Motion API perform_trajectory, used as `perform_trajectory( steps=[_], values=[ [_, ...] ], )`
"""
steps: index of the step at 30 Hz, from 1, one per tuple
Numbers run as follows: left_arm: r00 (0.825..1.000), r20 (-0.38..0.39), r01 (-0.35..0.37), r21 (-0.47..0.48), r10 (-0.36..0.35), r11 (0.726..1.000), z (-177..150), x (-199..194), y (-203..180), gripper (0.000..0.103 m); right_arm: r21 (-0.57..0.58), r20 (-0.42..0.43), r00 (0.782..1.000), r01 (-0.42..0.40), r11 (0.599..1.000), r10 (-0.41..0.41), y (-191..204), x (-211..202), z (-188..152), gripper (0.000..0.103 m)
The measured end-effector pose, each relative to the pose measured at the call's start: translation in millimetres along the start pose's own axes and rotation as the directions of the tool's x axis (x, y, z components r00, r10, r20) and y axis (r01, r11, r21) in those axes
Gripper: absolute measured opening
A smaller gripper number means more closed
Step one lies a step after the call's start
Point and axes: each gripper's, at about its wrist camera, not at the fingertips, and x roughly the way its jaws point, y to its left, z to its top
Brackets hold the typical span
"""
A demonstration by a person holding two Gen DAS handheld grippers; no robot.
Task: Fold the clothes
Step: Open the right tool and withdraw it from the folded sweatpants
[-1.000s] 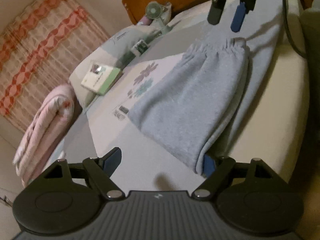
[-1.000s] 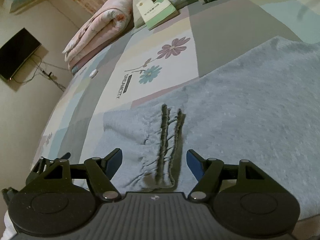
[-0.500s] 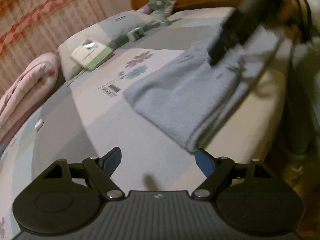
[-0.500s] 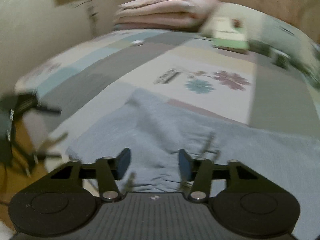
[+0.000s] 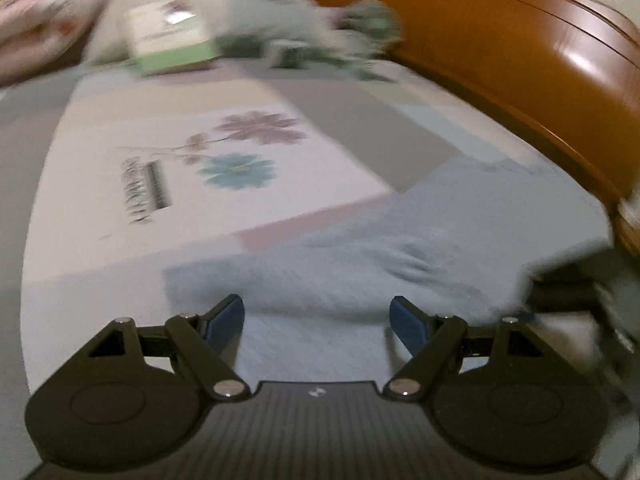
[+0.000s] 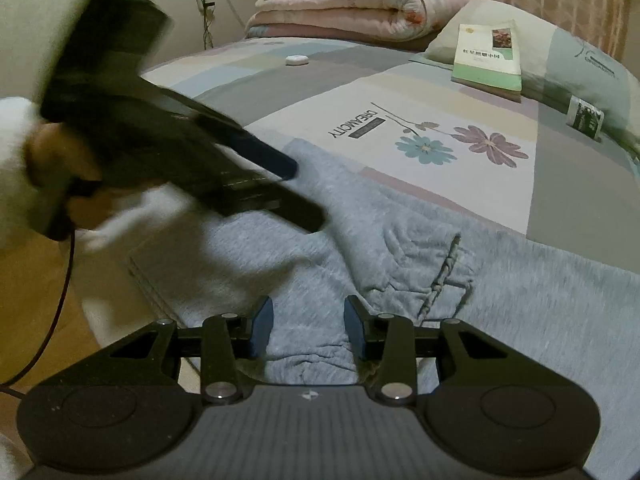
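Your right gripper (image 6: 307, 326) has just been closing: its jaws now stand narrow, with a bunch of the grey sweatpants (image 6: 380, 248) between the blue pads (image 6: 262, 324). Whether the pads truly pinch the cloth is hard to tell; a gap seems to remain on each side of the fold. Your left gripper (image 5: 318, 318) has its jaws wide and has only just begun to narrow. It hangs over the pants' near fold with nothing gripped; its view is smeared by motion. In the right view it (image 6: 256, 184) crosses above the garment, held by a hand (image 6: 44, 152) in a white sleeve.

The sweatpants lie along the near edge of the bed (image 6: 440, 92), the gathered waistband with its drawstring (image 6: 444, 272) just beyond your right pads. Farther up the bed are a book (image 6: 488, 58) on a pillow and a rolled pink quilt (image 6: 352, 8) at the far edge.

To do this step well, finish closing your right jaws until both layers are firmly caught. Bring your left gripper down on the same edge, well apart from the right. Take hold before lifting, and raise both together so the cloth folds flat.
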Motion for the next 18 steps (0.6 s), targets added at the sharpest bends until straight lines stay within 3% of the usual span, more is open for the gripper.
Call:
perform_trajectory(
  steps=[3, 7, 12, 18],
  values=[
    [0.999, 0.028, -0.030, -0.025, 0.031, 0.999, 1.1, 9.3, 8.6, 0.078, 0.020, 0.007, 1.000, -0.008, 1.000, 0.008, -1.9, -0.6, -1.0, 0.045],
    [0.996, 0.031, -0.083, 0.029, 0.083, 0.996, 2.3, 4.0, -4.8, 0.078, 0.048, 0.014, 1.000, -0.018, 0.999, 0.018, -5.0, -0.9, -1.2, 0.046],
    [0.998, 0.055, -0.043, 0.017, 0.042, 0.999, -11.5, -34.6, -11.3, 0.079, 0.063, 0.032, 0.999, -0.023, 0.998, 0.021, -6.1, -7.0, 5.0, 0.046],
    [1.000, 0.000, 0.013, -0.046, -0.013, 0.999, -43.2, -51.7, -9.5, 0.079, 0.029, 0.068, 0.998, 0.015, 0.999, -0.017, -12.0, -8.6, 26.0, 0.051]
  ],
)
